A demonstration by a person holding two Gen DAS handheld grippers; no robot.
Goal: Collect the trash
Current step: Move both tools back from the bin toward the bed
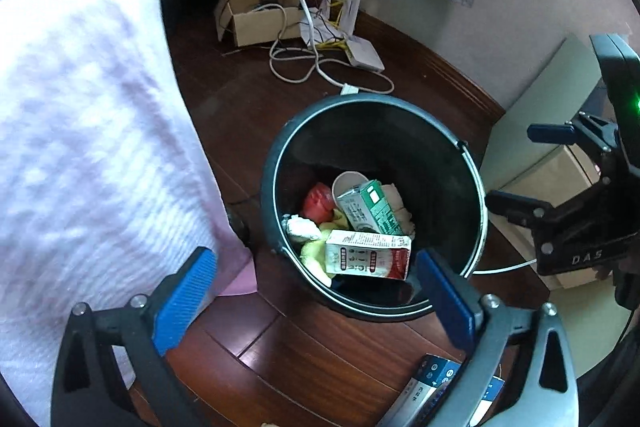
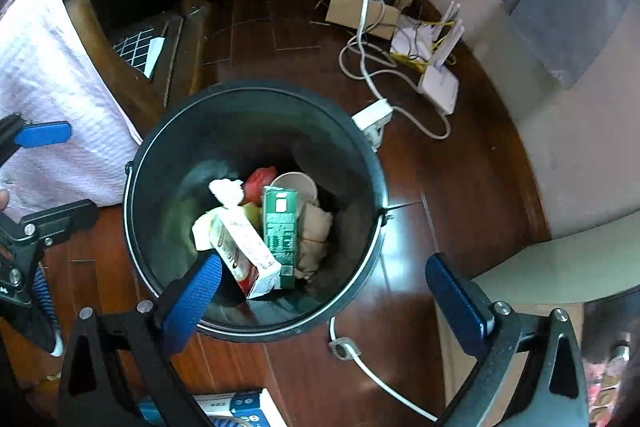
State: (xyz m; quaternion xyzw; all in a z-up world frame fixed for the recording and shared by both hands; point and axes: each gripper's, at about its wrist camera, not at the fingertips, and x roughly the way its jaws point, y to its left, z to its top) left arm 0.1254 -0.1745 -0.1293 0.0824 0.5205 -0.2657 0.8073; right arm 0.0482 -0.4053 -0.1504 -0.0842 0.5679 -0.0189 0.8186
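Hovering with jaws spread and empty, the left gripper (image 1: pixel 316 291) and right gripper (image 2: pixel 320 291) overlook the round black plastic bin (image 2: pixel 160 155) already holding a green-and-white drink carton (image 2: pixel 280 227), a red-and-white drink carton (image 1: pixel 368 255), and a paper cup (image 2: pixel 298 185), so collecting looks mostly done, though a blue-and-white box (image 1: pixel 424 395) lies on the floor beside it.

Dark wooden floor (image 2: pixel 460 211) under pale walls

A white waffle-weave cloth (image 1: pixel 80 131) fills the frame's left; an open cardboard box (image 1: pixel 256 15) sits upper centre.

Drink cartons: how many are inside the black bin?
2: a green carton and a red-and-white carton beside it in the bin. Others may be hidden below.
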